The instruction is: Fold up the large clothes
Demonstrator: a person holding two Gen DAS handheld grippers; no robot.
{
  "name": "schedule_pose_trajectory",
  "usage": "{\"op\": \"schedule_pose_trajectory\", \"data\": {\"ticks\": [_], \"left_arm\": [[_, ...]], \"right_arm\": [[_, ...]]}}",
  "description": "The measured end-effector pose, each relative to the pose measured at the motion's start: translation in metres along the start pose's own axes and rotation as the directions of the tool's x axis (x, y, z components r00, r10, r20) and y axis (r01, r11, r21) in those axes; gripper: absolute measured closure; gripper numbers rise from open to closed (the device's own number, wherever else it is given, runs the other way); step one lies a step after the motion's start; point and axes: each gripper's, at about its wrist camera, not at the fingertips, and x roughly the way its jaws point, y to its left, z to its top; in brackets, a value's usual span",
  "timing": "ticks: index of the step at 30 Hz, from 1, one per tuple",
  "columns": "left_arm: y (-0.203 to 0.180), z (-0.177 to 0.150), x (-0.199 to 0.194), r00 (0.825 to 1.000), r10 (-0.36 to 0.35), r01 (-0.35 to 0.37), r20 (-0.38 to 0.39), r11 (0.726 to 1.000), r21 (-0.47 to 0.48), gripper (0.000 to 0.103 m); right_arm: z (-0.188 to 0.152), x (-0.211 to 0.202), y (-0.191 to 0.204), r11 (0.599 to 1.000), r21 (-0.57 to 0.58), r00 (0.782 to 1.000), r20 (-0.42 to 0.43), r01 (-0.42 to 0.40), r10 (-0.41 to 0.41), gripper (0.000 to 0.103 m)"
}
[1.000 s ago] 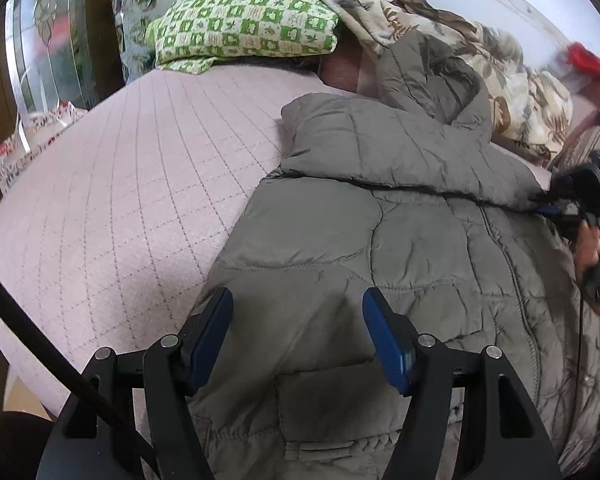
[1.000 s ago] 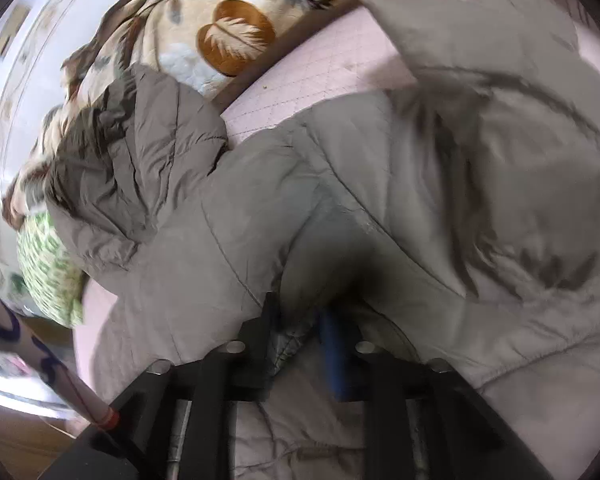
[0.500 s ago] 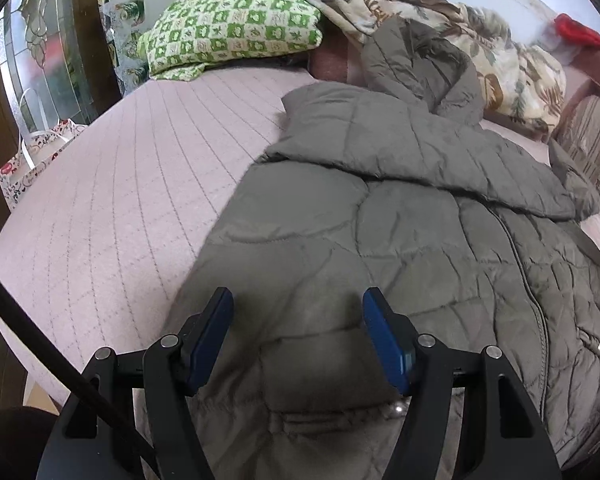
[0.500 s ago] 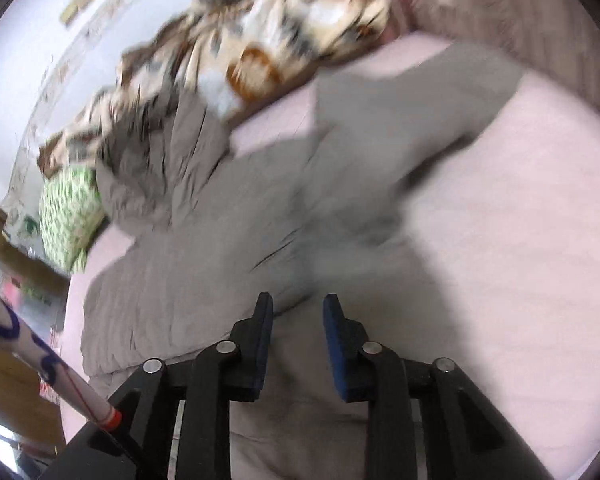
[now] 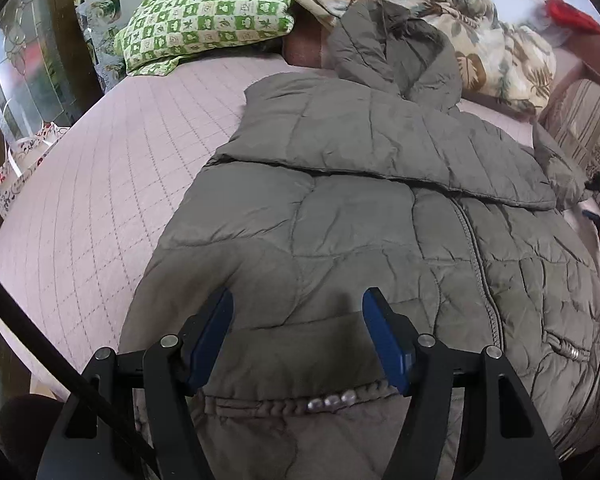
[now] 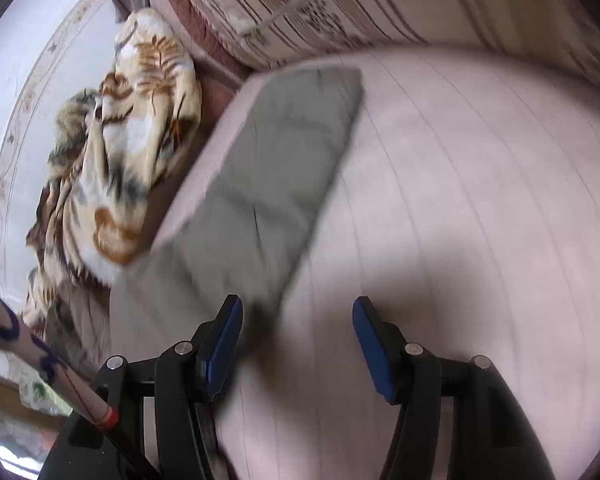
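Olive-grey quilted puffer jacket [image 5: 380,208] lies spread front-up on the pink quilted bed [image 5: 112,168], filling the centre and right of the left wrist view, one sleeve folded across its chest. Left tongs [image 5: 296,320] hang released over its lower hem, nothing between the blue pads. Right tongs [image 6: 296,328] have just been opening and stand released over bare bed; the other sleeve [image 6: 272,172] stretches toward upper centre. Green checked pillow [image 5: 204,20] sits upper left.

The left tool [image 5: 298,336] and right tool [image 6: 298,338] look alike: black arms, blue pads [image 5: 384,340], and round silver screws [image 6: 413,348].
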Motion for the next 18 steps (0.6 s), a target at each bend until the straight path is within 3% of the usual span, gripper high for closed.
{"op": "schedule_pose_trajectory", "data": {"ticks": [5,6,8,10,12,15,18], "left_arm": [[-0.010,0.009,0.005,1.000,0.026,-0.026,-0.004,1.000,0.013,0.037],[-0.012,0.009,0.007,0.999,0.034,-0.034,-0.003,0.999,0.021,0.037],[-0.014,0.009,0.009,0.999,0.035,-0.035,-0.009,0.999,0.030,0.037],[-0.015,0.009,0.009,1.000,0.028,-0.027,-0.008,0.999,0.032,0.037],[-0.014,0.008,0.005,1.000,0.013,-0.013,0.003,0.999,0.032,0.037],[-0.011,0.005,-0.004,0.999,-0.001,0.000,0.033,0.999,0.032,0.037],[-0.004,0.003,-0.014,0.998,-0.007,0.006,0.064,1.000,0.025,0.037]], "right_arm": [[0.045,0.035,0.009,0.998,0.049,0.997,0.058,0.041,-0.044,0.041],[0.050,0.039,0.011,0.997,0.049,0.996,0.061,0.056,-0.059,0.045],[0.057,0.044,0.016,0.993,0.037,0.991,0.056,0.116,-0.118,0.089],[0.065,0.037,0.014,0.995,0.041,0.995,0.032,0.091,-0.092,0.093],[0.071,0.016,0.017,0.995,0.014,0.993,0.065,0.099,-0.100,0.094],[0.082,-0.038,0.019,0.984,-0.024,0.974,0.155,0.174,-0.168,0.095],[0.090,-0.085,0.015,0.985,0.000,0.965,0.201,0.170,-0.167,0.096]]}}
